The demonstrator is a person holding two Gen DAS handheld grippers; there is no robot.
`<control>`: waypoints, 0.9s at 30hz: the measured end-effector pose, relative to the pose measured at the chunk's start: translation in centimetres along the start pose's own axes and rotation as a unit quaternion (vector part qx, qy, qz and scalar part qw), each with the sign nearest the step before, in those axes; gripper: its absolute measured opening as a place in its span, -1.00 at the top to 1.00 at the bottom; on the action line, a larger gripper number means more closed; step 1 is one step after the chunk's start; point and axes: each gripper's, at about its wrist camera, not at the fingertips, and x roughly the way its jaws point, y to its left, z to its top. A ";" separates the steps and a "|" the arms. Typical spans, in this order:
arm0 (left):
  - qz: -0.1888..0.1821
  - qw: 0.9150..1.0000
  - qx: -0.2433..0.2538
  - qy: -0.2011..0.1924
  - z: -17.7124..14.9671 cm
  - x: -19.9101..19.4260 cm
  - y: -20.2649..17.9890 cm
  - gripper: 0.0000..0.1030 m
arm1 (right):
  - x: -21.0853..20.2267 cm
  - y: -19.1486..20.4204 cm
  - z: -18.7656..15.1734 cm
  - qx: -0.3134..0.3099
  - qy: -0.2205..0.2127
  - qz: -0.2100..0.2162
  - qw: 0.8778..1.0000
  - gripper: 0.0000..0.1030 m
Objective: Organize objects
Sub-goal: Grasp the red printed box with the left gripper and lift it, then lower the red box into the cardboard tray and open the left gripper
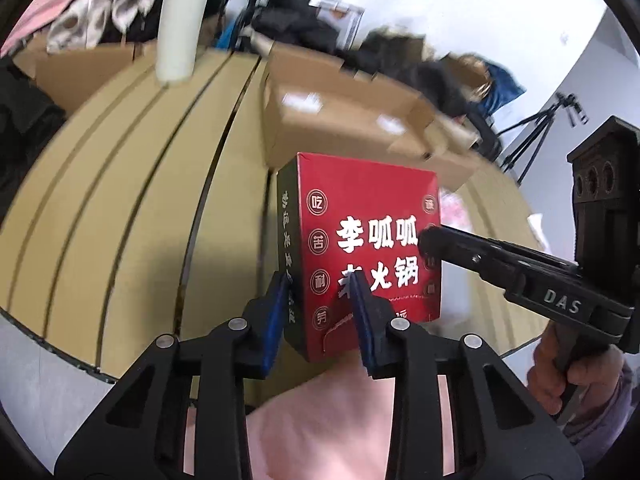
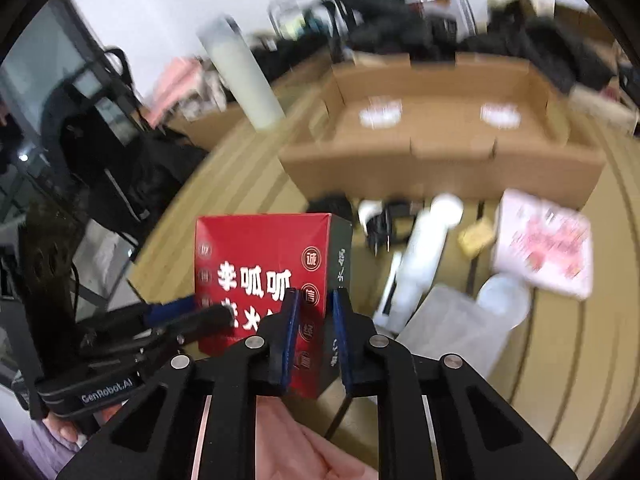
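Observation:
A red box with white Chinese lettering point(image 1: 368, 240) is held up over the wooden table, gripped from both sides. My left gripper point(image 1: 320, 280) is shut on its left corner, blue pads on the dark side and the red face. My right gripper point(image 2: 316, 294) is shut on the opposite corner of the box point(image 2: 260, 256). The right gripper also shows in the left wrist view point(image 1: 428, 240), touching the box's right edge. The left gripper shows in the right wrist view point(image 2: 212, 312). An open cardboard box point(image 2: 440, 152) sits behind on the table.
A white cylinder point(image 2: 240, 76) stands at the back left. On the table lie a white bottle point(image 2: 424, 248), a pink-printed packet point(image 2: 544, 244), a clear plastic bag point(image 2: 452, 328), a small yellow item point(image 2: 476, 236) and a black item point(image 2: 380, 224). Clothes and bags pile behind.

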 end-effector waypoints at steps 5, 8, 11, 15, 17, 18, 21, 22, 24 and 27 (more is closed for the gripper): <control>-0.016 0.999 0.004 -0.042 5.8 -1.8 -2.3 0.50 | -3.8 0.1 3.8 -0.009 -0.051 0.002 0.999 0.63; -0.025 0.999 0.012 -0.041 10.5 -0.5 -3.1 0.50 | -5.1 -1.6 8.3 -0.003 -0.069 0.007 0.998 0.63; -0.017 1.000 0.008 -0.022 15.3 3.2 -3.0 0.51 | -4.0 -3.6 13.2 0.009 -0.063 0.009 0.998 0.63; 0.008 1.000 0.000 0.024 19.7 10.0 -1.3 0.54 | 1.6 -5.9 18.3 0.000 -0.036 -0.025 0.999 0.63; 0.040 0.998 -0.006 0.045 21.5 13.7 0.0 0.55 | 4.8 -6.9 20.2 -0.003 -0.016 -0.037 0.999 0.63; 0.052 0.997 -0.002 0.051 21.8 14.8 0.5 0.55 | 7.4 -7.6 21.3 -0.002 0.002 -0.040 0.999 0.63; 0.107 0.992 0.009 0.072 22.7 18.1 1.8 0.55 | 13.5 -9.2 22.3 0.010 0.058 -0.039 0.998 0.63; 0.110 0.992 0.023 0.064 22.8 18.2 1.7 0.39 | 14.7 -9.7 22.3 0.013 0.066 -0.046 0.997 0.63; 0.105 0.992 0.040 0.050 23.1 18.3 1.7 0.10 | 16.9 -10.8 22.3 0.031 0.081 -0.036 0.996 0.63; 0.103 0.993 0.054 0.031 23.7 18.2 1.7 0.03 | 18.3 -12.4 22.0 0.077 0.095 0.010 0.992 0.63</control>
